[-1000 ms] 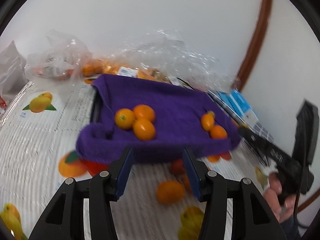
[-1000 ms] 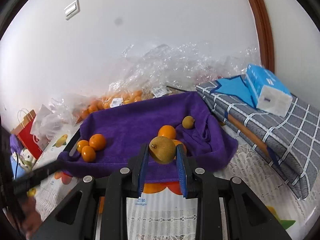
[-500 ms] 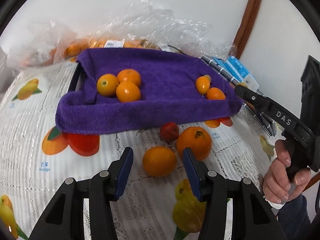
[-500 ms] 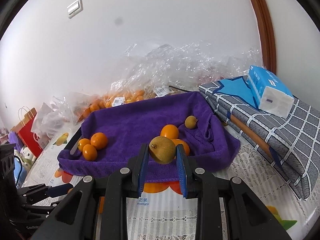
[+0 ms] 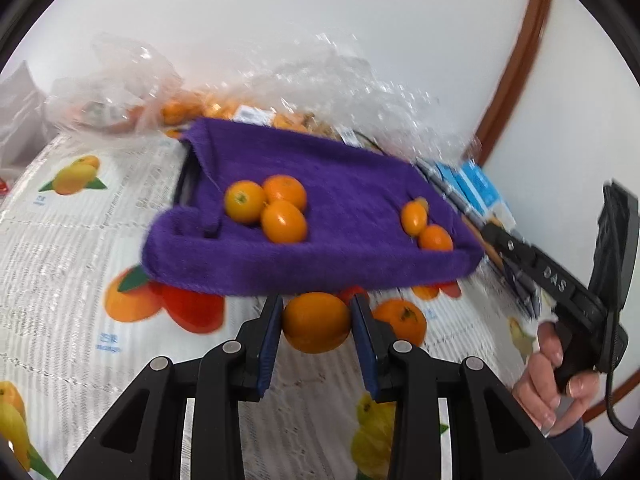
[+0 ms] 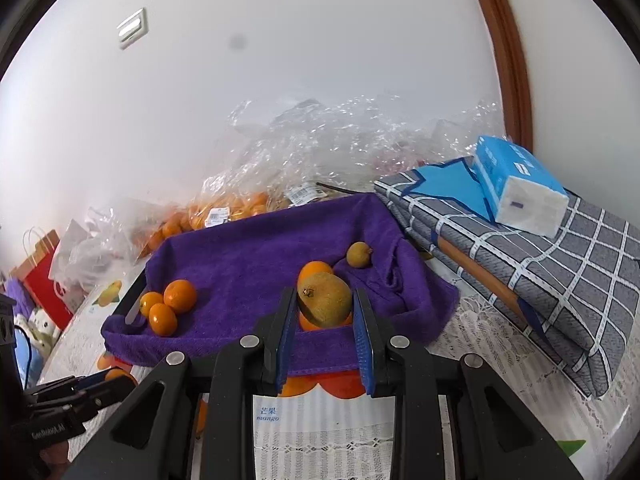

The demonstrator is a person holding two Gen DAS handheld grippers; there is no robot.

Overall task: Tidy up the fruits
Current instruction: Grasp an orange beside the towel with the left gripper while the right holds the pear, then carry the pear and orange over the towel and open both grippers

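- Left gripper [image 5: 316, 322] now clamps an orange [image 5: 316, 322], jaws narrow; 0.5 s ago it lay loose betw. open fingers, so it's ready for the purple towel tray [image 5: 340, 184].
- Right gripper [image 6: 325, 320] holds a brown fruit [image 6: 325, 300] w/ jaws tight, above the tray's near edge.
- Count on tray: 5 oranges, 1 small brown fruit [image 6: 359, 255]; 1 tangerine [image 5: 400, 320] left on the tablecloth.

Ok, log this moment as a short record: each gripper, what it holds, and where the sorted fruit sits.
left gripper: shut on an orange
right gripper: shut on a brown fruit
purple towel: lines the tray
left group on towel: three oranges
right group on towel: small brown fruit, oranges
loose on tablecloth: one orange
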